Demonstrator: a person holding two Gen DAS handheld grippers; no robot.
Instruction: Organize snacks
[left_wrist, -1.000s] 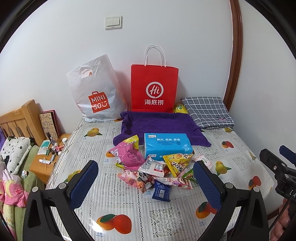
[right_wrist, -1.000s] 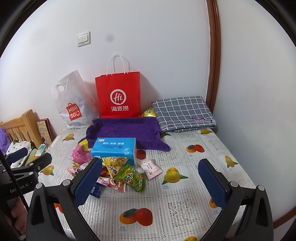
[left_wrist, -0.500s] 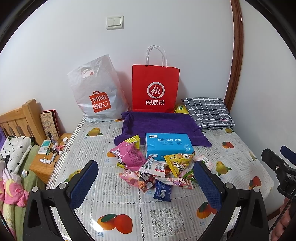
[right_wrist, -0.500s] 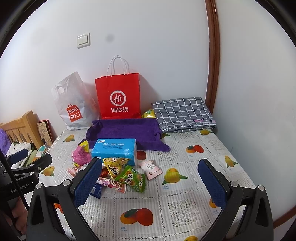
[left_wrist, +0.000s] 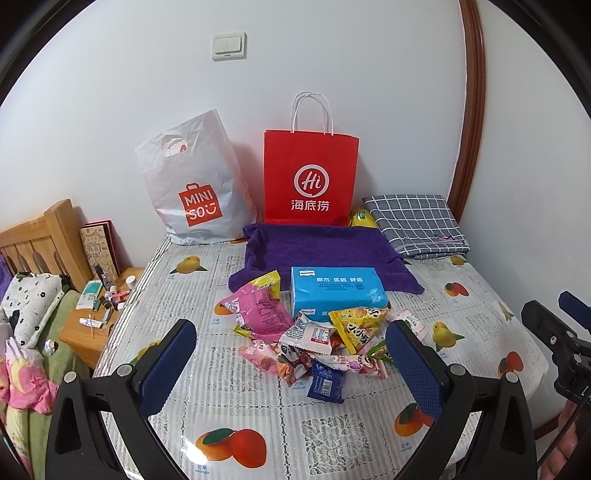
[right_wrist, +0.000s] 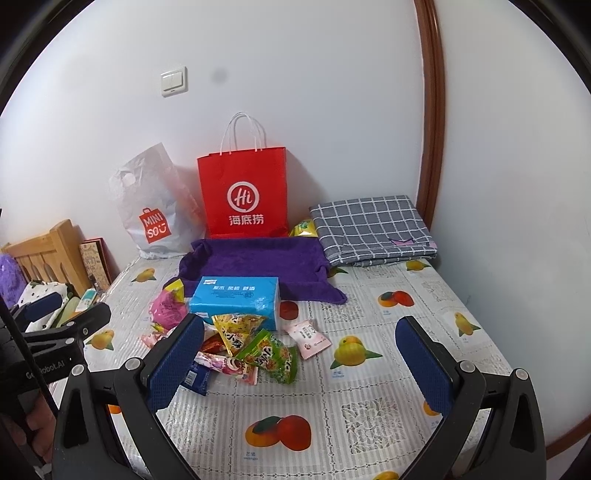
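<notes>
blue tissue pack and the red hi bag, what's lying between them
A purple towel is spread between the blue tissue pack and the red bag; both wrist views show it.

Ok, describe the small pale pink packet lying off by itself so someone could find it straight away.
Start at the blue rectangular tissue pack in front of the purple towel. Just right of the snack heap below it lies the small pale pink packet, flat on the fruit-print tablecloth. Unlike the others, it lies apart, nothing overlapping it.

Folded checked cloth (left_wrist: 415, 225), purple towel (left_wrist: 321, 251).
</notes>
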